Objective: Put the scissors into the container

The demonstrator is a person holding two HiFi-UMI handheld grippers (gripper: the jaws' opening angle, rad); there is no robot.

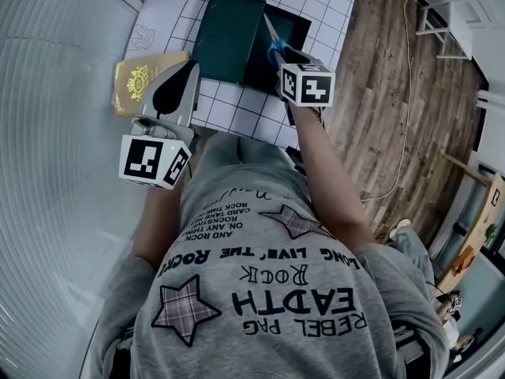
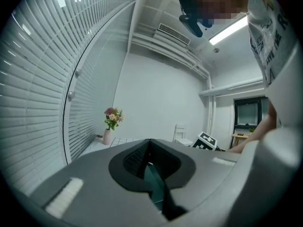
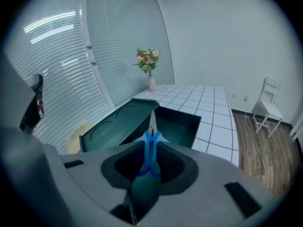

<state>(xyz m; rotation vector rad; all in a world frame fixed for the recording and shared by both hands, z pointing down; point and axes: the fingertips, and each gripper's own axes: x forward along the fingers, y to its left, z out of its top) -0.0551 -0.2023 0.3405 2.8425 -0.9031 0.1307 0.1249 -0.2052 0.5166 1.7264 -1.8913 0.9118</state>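
**A:** Any legible writing?

**B:** Yes. The grey shirt [image 1: 268, 290] carries print that reads upside down to the head camera: "REBEL PAG", "EARTH", "ROCK", "LONG LIVE' THE ROCK". The smaller lines are only partly readable ("AND ROCK", "ON ANY THING"). The gold box [image 1: 146, 77] on the bench [image 1: 237, 110] shows a crest, and its lettering is too small to read. The marker cubes show black-and-white squares only, no text.

**A:** Right gripper?

**B:** The fingers of the right gripper [image 1: 282, 58] [image 3: 150, 141] are clamped on the blue handles of the scissors [image 1: 274, 42] [image 3: 149, 150]. The blades are together and point away from the gripper and downward.

**A:** Position of the scissors?

**B:** They are held in the air over the dark green container [image 1: 296, 28] [image 3: 185, 122]. The tip is above the open box part, just beside the flipped-back lid [image 1: 229, 38] [image 3: 113, 126]. They are not lying inside (contact between tip and container cannot be told).

**A:** Left gripper?

**B:** The fingers of the left gripper [image 1: 189, 68] [image 2: 147, 143] are together with nothing between them. It sits near the gold box, apart from the container.
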